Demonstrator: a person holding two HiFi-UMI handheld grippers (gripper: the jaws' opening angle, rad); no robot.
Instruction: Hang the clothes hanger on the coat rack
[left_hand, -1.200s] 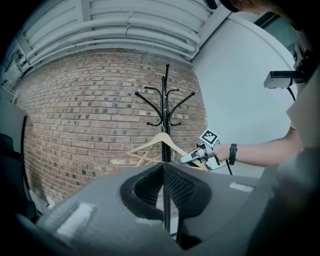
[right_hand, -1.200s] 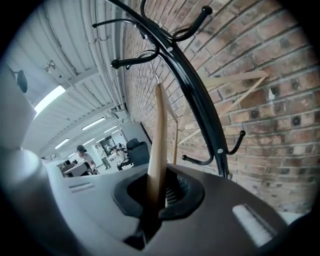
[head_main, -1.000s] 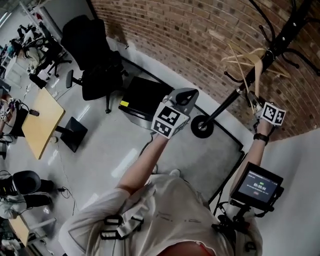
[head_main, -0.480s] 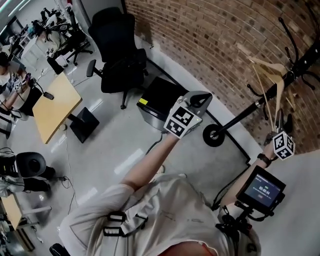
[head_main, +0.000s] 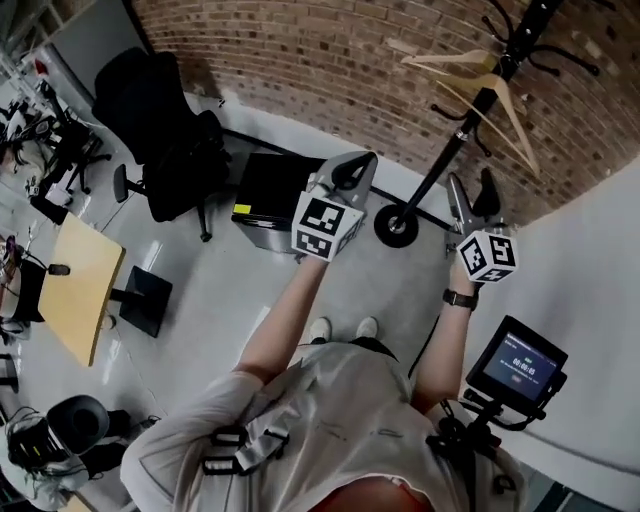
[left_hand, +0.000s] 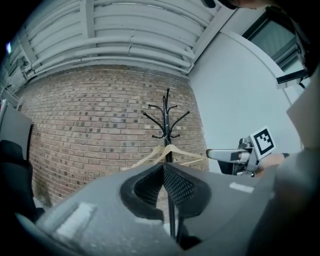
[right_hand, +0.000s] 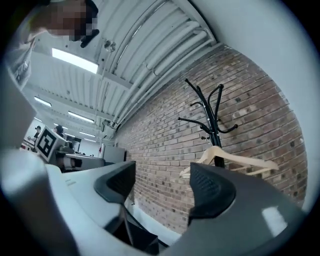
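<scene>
Pulled back from the coat rack (head_main: 455, 150) since a second ago, the right gripper (head_main: 470, 190) now sits clear of it, near its base. A brick wall (head_main: 330, 60) backs the rack, and a black box (head_main: 268, 188) lies on the floor nearby, its contents not visible. The wooden clothes hanger (head_main: 490, 85) hangs from the rack, untouched. The right jaws are opening with nothing between them, pointing roughly level. The left gripper (head_main: 358, 168), on an outstretched arm, has its jaws together and empty.

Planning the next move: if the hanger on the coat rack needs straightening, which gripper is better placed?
Probably right. The right gripper is nearer the coat rack and hanger, jaws opening with nothing between them; the left gripper is shut and farther away.
</scene>
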